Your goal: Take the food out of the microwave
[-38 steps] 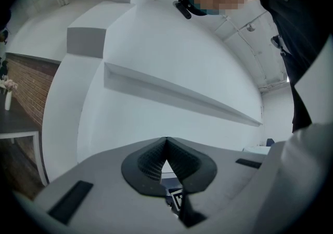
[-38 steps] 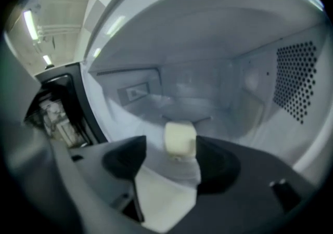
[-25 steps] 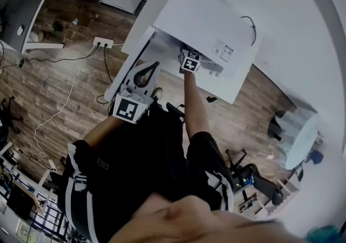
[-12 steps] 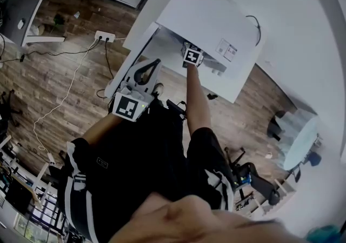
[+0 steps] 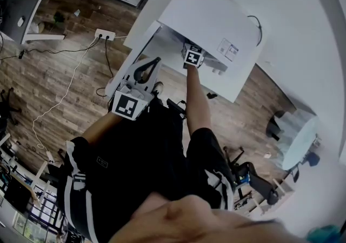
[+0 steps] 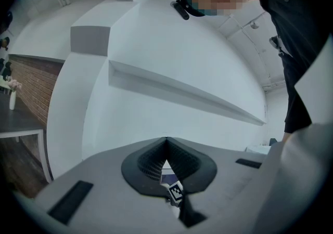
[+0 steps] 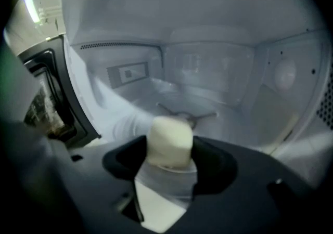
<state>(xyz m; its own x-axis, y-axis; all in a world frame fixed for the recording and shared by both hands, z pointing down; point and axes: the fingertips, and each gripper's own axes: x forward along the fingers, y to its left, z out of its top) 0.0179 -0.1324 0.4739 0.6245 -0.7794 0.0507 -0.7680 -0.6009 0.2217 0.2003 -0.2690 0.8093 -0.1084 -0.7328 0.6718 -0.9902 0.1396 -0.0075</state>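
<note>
Clear microwave cavity (image 7: 208,87), door (image 7: 54,92) leftward.

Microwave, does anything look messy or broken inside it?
Nothing stands out. The microwave looks clean on its walls and floor, with no spills or cracks that I can see, though the picture is a little blurry. The right gripper is shut on a pale piece of food.

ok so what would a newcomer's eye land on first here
Most striking is the pale cream food piece clamped in the right gripper, inside the white microwave cavity in the right gripper view. Next, in the head view, the person's arm stretches out to that microwave. The left gripper is held apart from it, jaws shut on nothing, aimed at a white wall.
</note>
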